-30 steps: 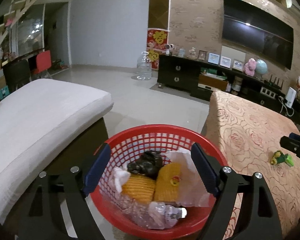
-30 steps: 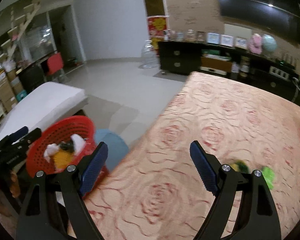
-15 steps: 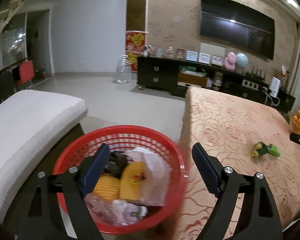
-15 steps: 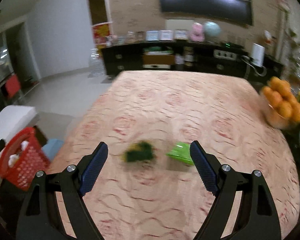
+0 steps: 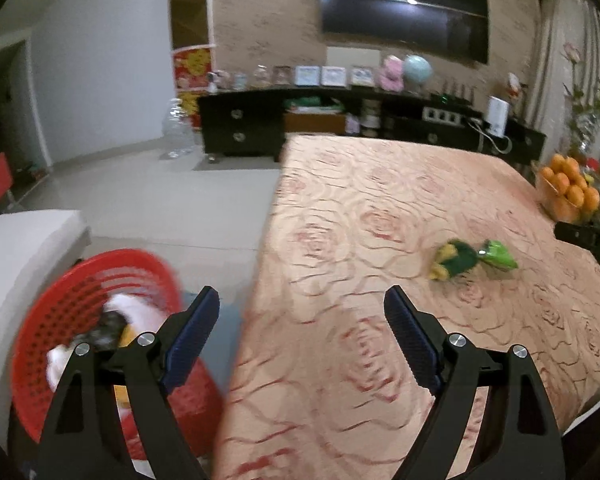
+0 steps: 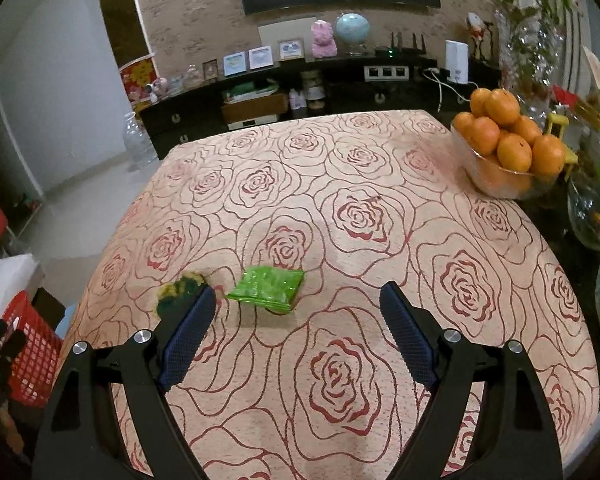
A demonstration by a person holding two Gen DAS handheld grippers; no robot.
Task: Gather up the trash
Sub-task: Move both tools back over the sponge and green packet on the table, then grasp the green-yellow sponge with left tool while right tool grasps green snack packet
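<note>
Right wrist view: bench [image 6: 380,184] under a peach cloth w/ red rose outlines, in a dim living room. Dark TV cabinet [image 6: 260,100] along the far wall at 12 o'clock, TV above it. Glass bowl of oranges [image 6: 508,148] on the bench at 2 o'clock.

Trash on cloth: bright green wrapper [image 6: 266,289] and a dark green/yellow crumpled wrapper [image 6: 182,290] just beside it, on its 9 o'clock side. Right gripper [image 6: 298,320] has its fingers spread wide, nothing between the pads. Green wrapper lies just ahead of the gap, nearer the left-hand finger; the crumpled one sits at that finger's tip, partly hidden behind it. Contact: can't tell.

Left wrist view (blurred): left gripper [image 5: 302,326] likewise spread, holding nothing, over the bench's near left edge. Both wrappers well ahead at 2 o'clock, the crumpled one [image 5: 456,260] touching the green one [image 5: 498,255]. Red basket [image 5: 80,300] w/ trash in it at 8 o'clock, off the bench beside a white cushion [image 5: 24,248].

Vs. 1 s ago: left view was centred on the basket, basket now off to the left. Right view then showed wrappers only at its right edge, now they sit near the fingers.
</note>
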